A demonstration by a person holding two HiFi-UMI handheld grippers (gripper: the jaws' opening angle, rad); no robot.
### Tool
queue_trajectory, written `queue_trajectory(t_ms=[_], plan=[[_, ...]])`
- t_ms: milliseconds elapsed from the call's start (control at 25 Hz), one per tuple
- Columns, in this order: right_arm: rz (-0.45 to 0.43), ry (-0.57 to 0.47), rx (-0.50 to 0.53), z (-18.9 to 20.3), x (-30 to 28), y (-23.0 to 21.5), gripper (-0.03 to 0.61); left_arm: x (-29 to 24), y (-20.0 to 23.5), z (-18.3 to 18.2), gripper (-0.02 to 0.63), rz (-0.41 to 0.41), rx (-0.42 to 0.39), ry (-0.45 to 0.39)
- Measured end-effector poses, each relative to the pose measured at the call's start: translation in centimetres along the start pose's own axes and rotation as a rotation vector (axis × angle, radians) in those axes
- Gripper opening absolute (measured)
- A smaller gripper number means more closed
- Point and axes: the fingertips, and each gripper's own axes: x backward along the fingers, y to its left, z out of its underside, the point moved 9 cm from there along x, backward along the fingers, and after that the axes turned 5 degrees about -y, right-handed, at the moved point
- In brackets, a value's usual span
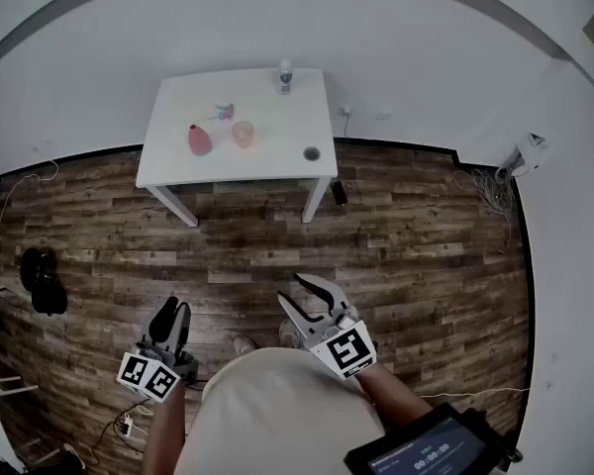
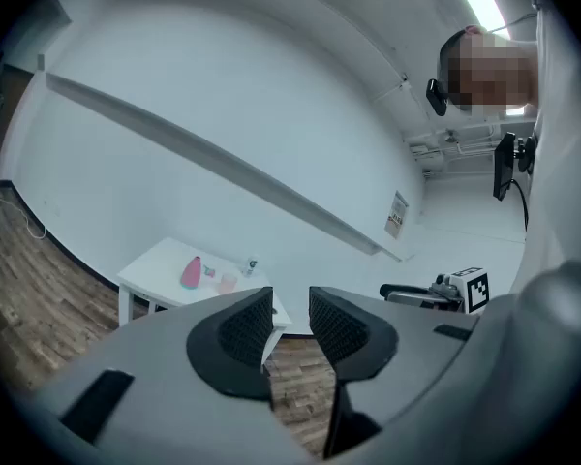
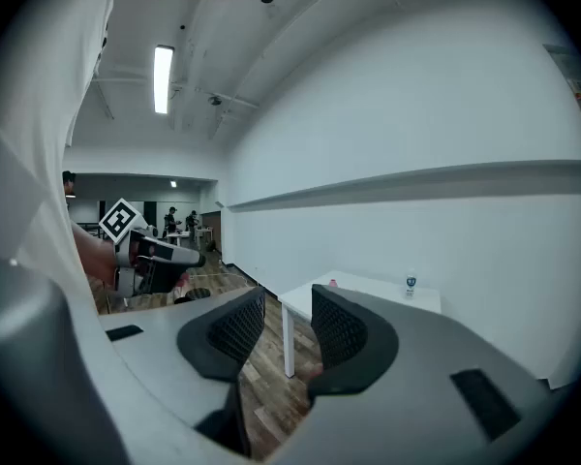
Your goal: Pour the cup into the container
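Observation:
A white table (image 1: 267,107) stands far ahead against the wall. On it are a translucent orange cup (image 1: 243,134) and, just to its left, a pink vase-shaped vessel (image 1: 200,140). In the left gripper view the cup (image 2: 227,282) and the pink vessel (image 2: 191,272) look small and distant. My left gripper (image 1: 175,307) is held low near my body, its jaws (image 2: 290,308) a narrow gap apart with nothing between them. My right gripper (image 1: 289,287) is also far from the table, its jaws (image 3: 289,313) drawn in close and empty.
A water bottle (image 1: 285,77) stands at the table's far edge, a small colourful item (image 1: 224,112) sits behind the cup, and a small dark round thing (image 1: 311,153) is at the near right corner. A black bag (image 1: 40,280) lies on the wood floor at left, and cables (image 1: 493,191) at right.

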Motion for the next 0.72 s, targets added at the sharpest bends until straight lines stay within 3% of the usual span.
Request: queue_trajectory(t_ms=[360,720], plan=[[-0.03,-0.039,0.04,0.2,0.0,-1.1,0.152,-0.9,-1.2,0.6,0.121,-0.01,-0.02,-0.011],[-0.058,-0.093,-0.015,0.0,0.8,-1.7,0.153,-1.6,-2.2,1.1,0.121,-0.003,-0.026,-0.004]])
